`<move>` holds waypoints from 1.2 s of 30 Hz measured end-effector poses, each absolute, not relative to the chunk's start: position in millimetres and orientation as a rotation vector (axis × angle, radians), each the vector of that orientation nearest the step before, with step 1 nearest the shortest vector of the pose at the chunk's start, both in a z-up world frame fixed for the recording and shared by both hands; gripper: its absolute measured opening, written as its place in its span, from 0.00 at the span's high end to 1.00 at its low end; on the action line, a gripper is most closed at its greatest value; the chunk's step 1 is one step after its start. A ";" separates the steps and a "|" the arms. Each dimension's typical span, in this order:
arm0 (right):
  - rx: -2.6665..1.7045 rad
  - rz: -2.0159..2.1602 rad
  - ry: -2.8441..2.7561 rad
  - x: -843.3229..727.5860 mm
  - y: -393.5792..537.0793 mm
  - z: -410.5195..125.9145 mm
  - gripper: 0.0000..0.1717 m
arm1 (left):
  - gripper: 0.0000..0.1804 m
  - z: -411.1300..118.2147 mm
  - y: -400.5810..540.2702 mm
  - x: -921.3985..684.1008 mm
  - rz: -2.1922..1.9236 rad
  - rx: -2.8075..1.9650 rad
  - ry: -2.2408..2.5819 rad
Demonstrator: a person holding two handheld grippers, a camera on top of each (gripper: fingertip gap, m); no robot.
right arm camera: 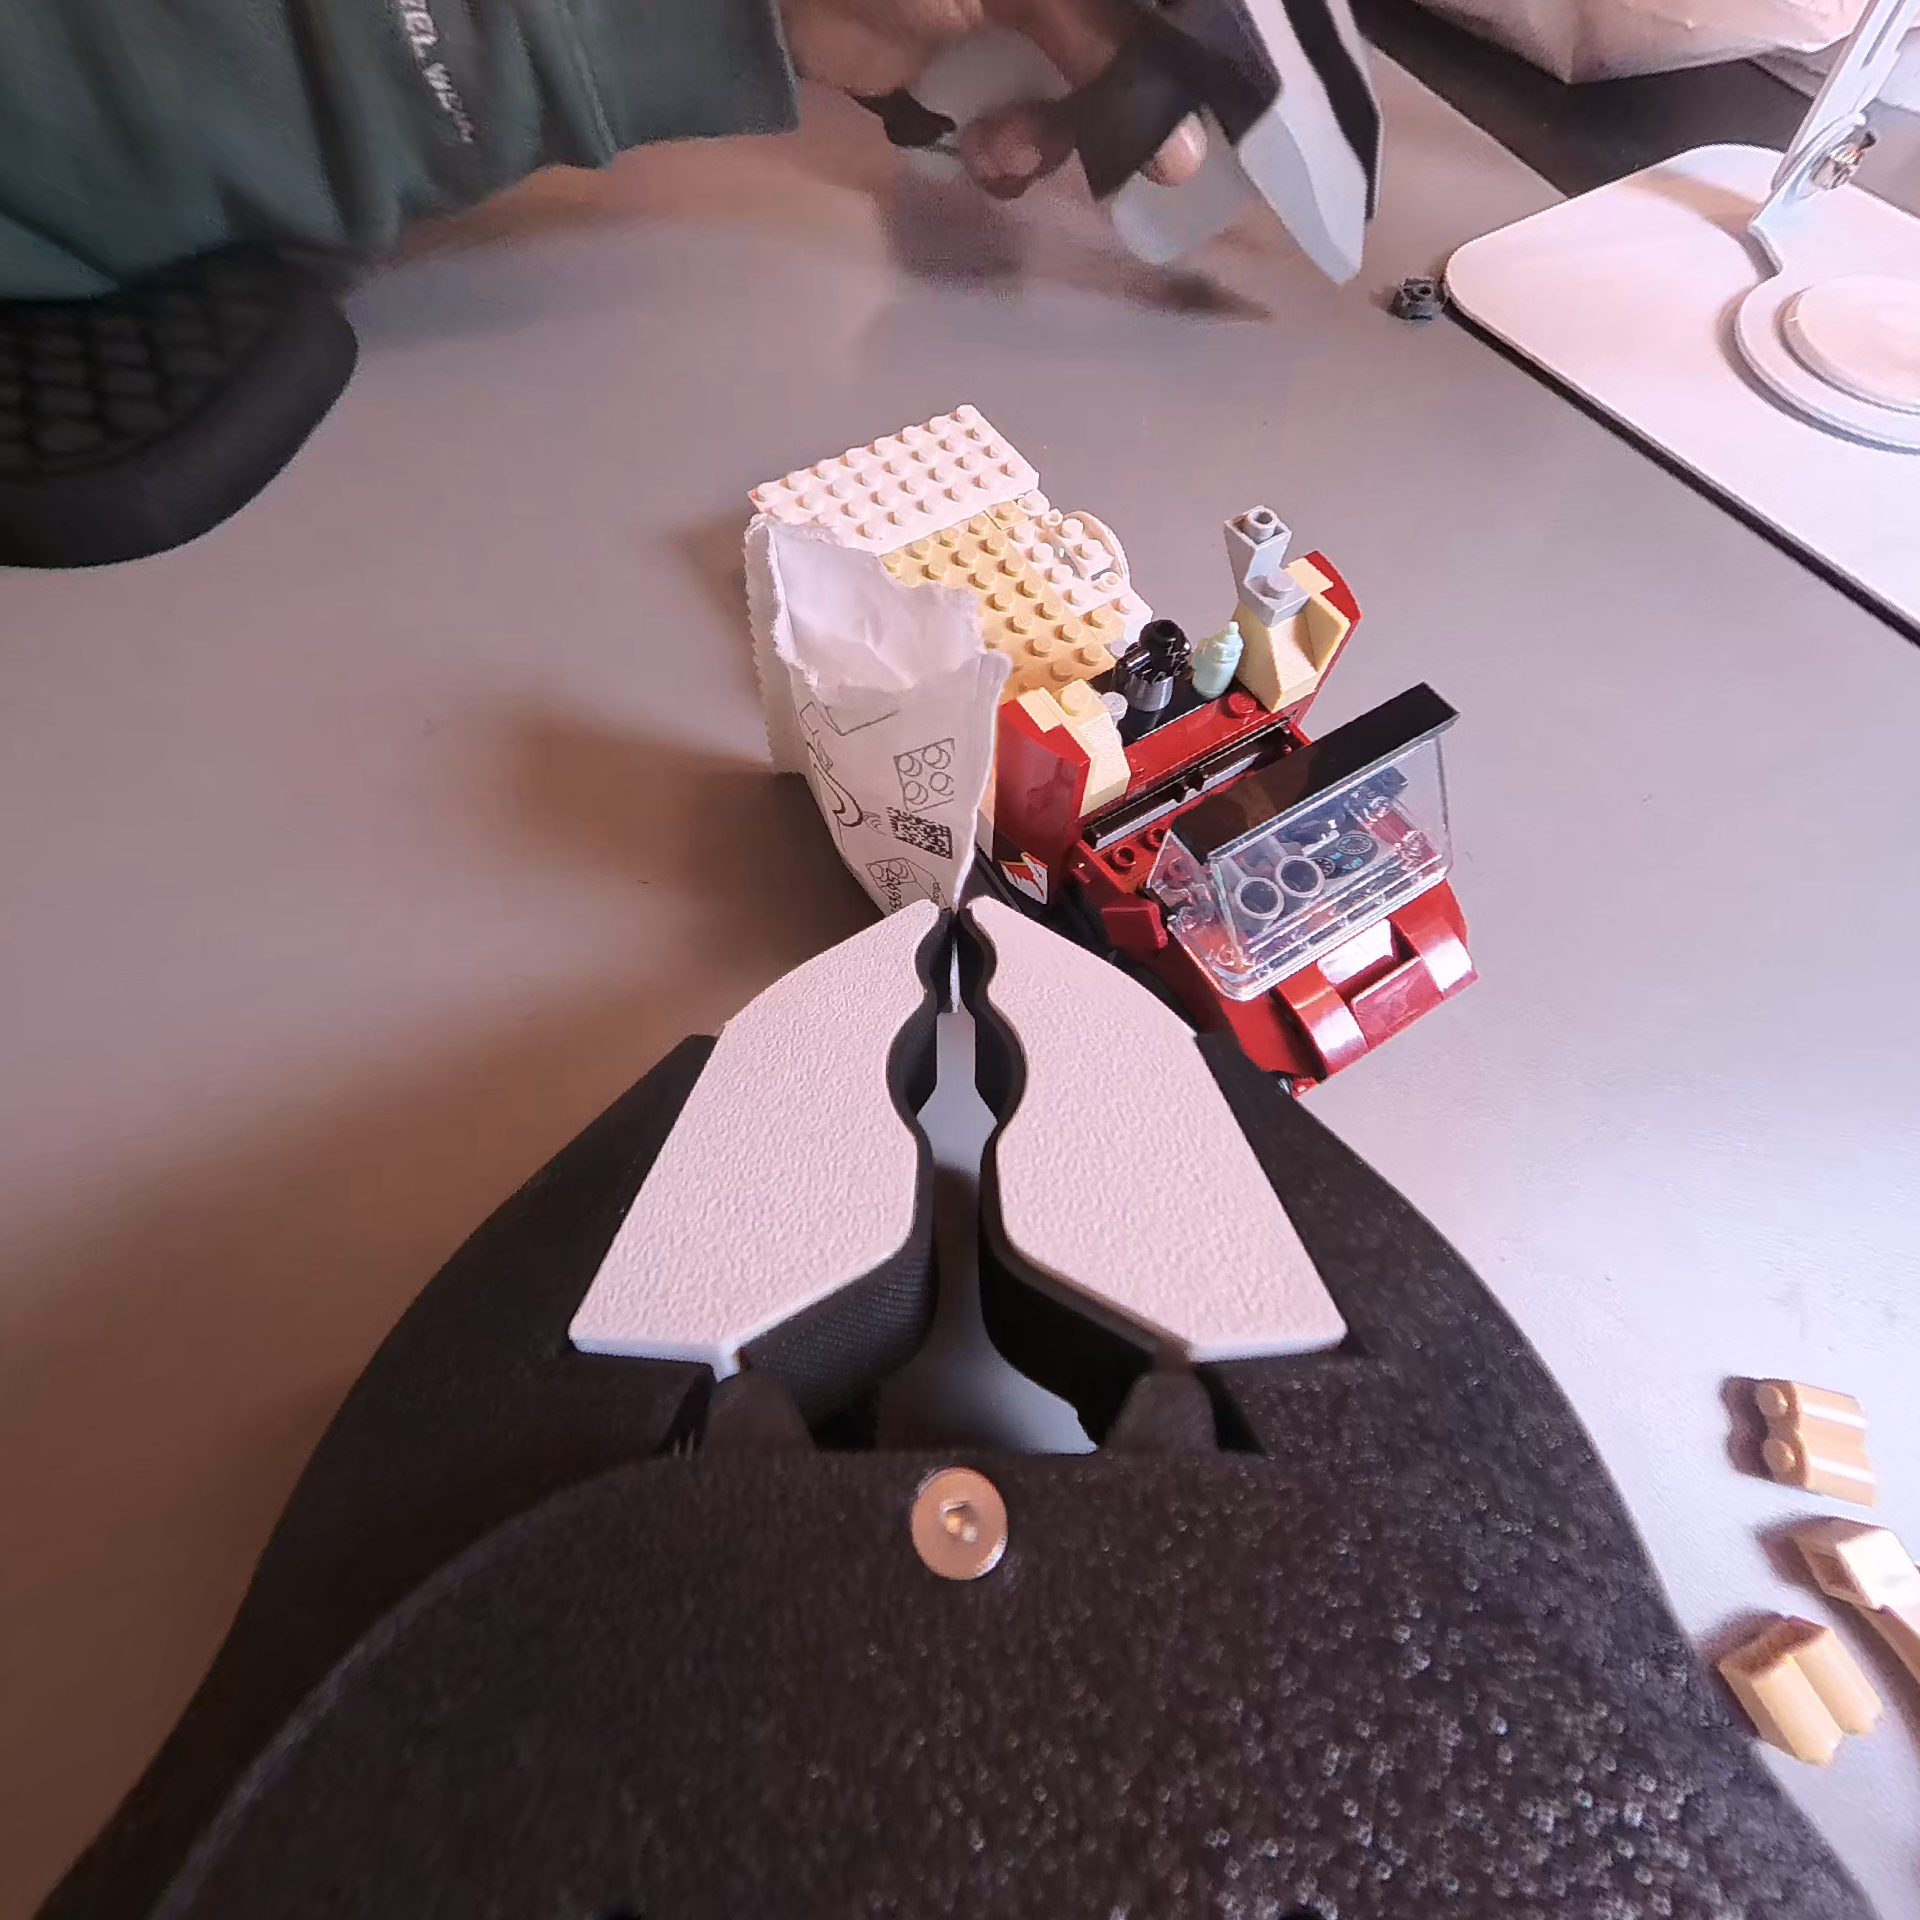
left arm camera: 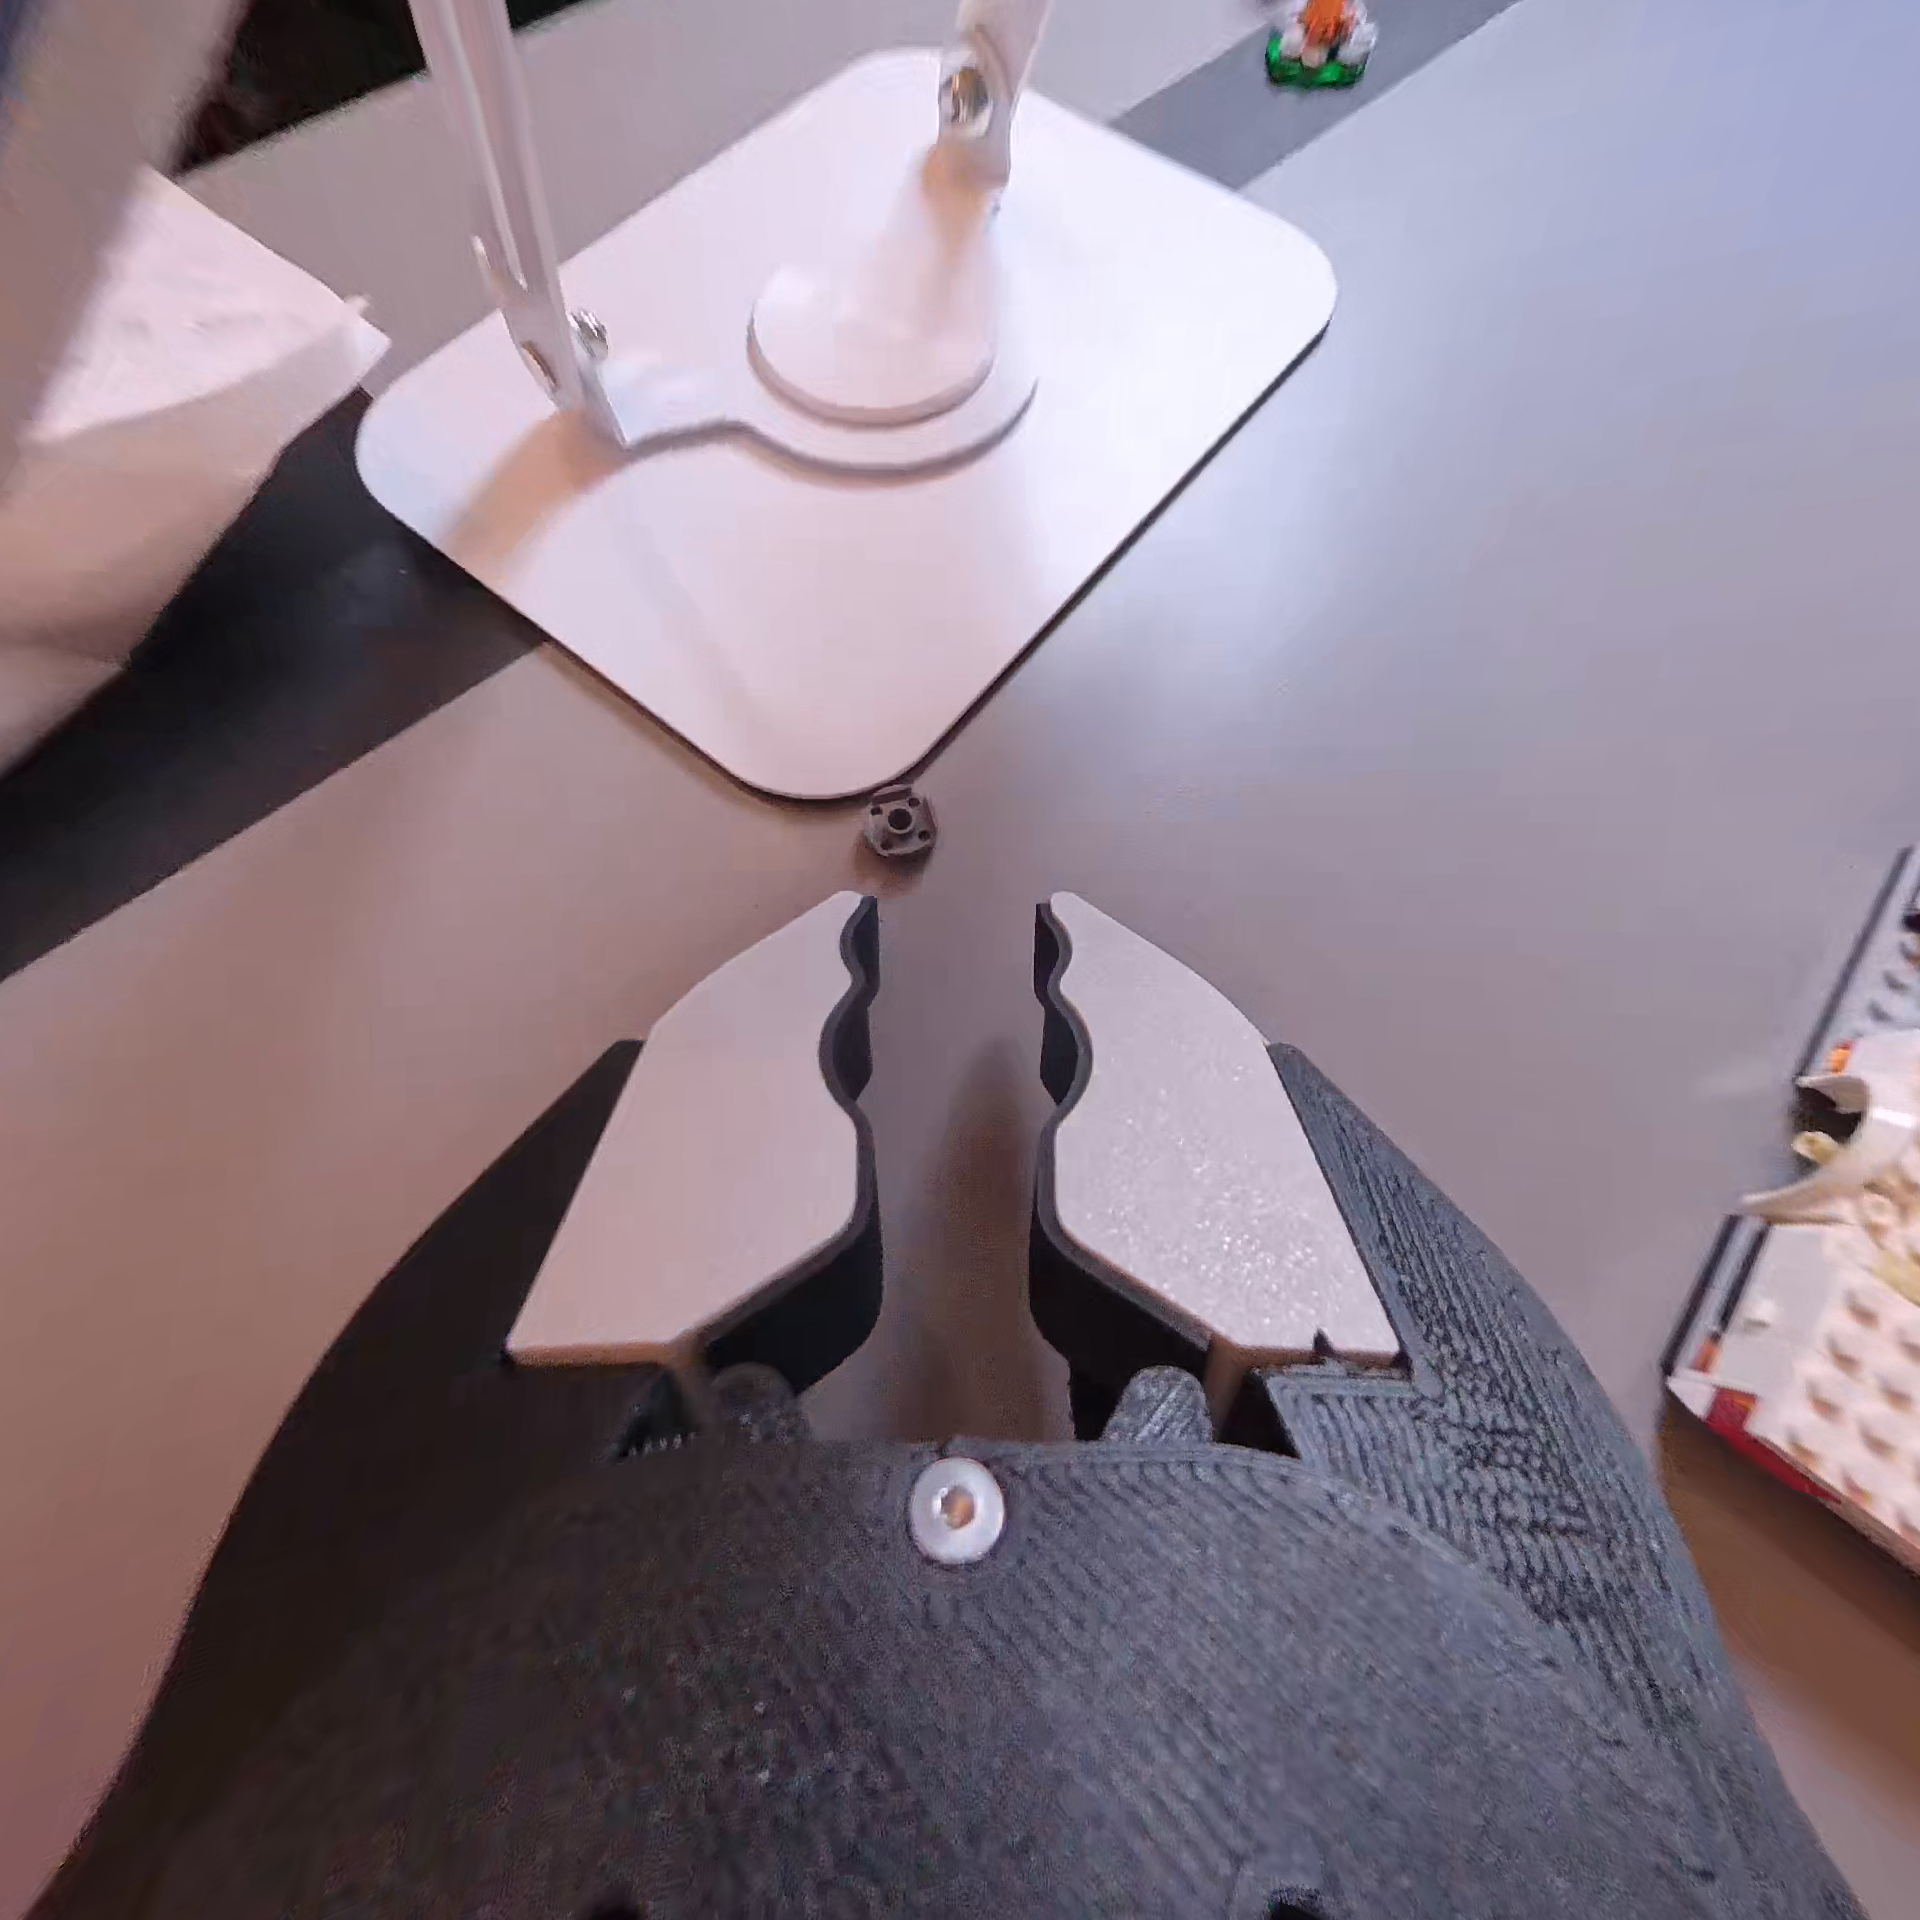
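My left gripper [left arm camera: 956,914] is open with nothing between its pads. It hovers over the grey table just short of a small dark grey round toy piece [left arm camera: 898,821] that lies by the corner of a white stand base [left arm camera: 831,499]. The piece also shows in the right wrist view [right arm camera: 1415,299], with the left gripper [right arm camera: 1320,177] blurred above it. My right gripper [right arm camera: 958,925] is shut on the edge of a torn white paper bag [right arm camera: 883,727] printed with brick drawings. The bag stands next to a red toy-brick truck [right arm camera: 1247,831] with a white and tan studded roof.
Several loose tan bricks [right arm camera: 1808,1538] lie at the right of the right wrist view. A white stand arm [left arm camera: 977,135] rises from the base. A small orange and green toy [left arm camera: 1322,42] sits far off. A person's sleeve [right arm camera: 312,114] and a dark chair [right arm camera: 135,416] are at upper left. Across from one pair of fingers to the other is roughly 25 centimeters.
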State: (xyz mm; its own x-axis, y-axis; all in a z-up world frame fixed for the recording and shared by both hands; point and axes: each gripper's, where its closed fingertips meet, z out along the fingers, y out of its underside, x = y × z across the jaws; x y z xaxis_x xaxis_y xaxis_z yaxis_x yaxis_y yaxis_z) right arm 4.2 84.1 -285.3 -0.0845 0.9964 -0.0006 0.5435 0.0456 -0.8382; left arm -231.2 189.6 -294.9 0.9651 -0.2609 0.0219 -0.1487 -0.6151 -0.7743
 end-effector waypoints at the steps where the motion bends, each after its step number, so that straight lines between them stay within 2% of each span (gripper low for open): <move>1: -1.563 0.920 -1.699 4.6 84.7 -285.5 0.99 | 0.83 -303.3 194.4 -232.2 -0.153 -2.276 0.303; 3: -1.570 0.928 -1.695 4.9 85.6 -285.4 0.99 | 0.83 -311.9 205.2 -234.7 -0.088 -2.289 0.341; 7: -1.581 0.954 -1.694 5.0 85.4 -285.1 0.99 | 0.91 -311.9 218.1 -233.6 -0.059 -2.285 0.378; 12: -1.575 0.959 -1.702 5.1 84.2 -285.1 0.99 | 0.91 -309.9 216.5 -229.1 -0.052 -2.258 0.451; 15: -1.564 0.950 -1.704 5.3 83.8 -284.7 0.99 | 0.91 -278.7 196.3 -185.1 -0.224 -2.089 0.632; 18: -1.564 0.943 -1.706 5.2 83.8 -285.1 0.99 | 0.91 -223.3 144.5 -107.5 -0.500 -1.828 0.911; 20: -1.567 0.940 -1.706 5.0 84.0 -285.5 0.99 | 0.91 -206.7 111.7 -66.9 -0.576 -1.750 1.056; 26: -1.556 0.920 -1.706 5.0 84.1 -285.4 0.99 | 0.91 -242.2 75.2 -16.8 -0.504 -1.791 1.280; 31: -1.562 0.921 -1.700 5.1 85.1 -285.4 0.99 | 0.80 -244.4 69.7 -11.1 -0.532 -1.798 1.279; 36: -1.550 0.930 -1.710 5.5 83.3 -285.0 0.99 | 0.77 -241.1 61.8 -27.4 -0.507 -1.846 1.198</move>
State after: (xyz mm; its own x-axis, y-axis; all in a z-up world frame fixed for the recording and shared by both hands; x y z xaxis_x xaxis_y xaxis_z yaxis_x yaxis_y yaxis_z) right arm 5.5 83.3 -285.0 -0.0976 0.9952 -0.0002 0.5408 0.0529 -0.8395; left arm -27.4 61.8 -241.1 0.4577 -0.8823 -0.1098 -0.5354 -0.1750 -0.8262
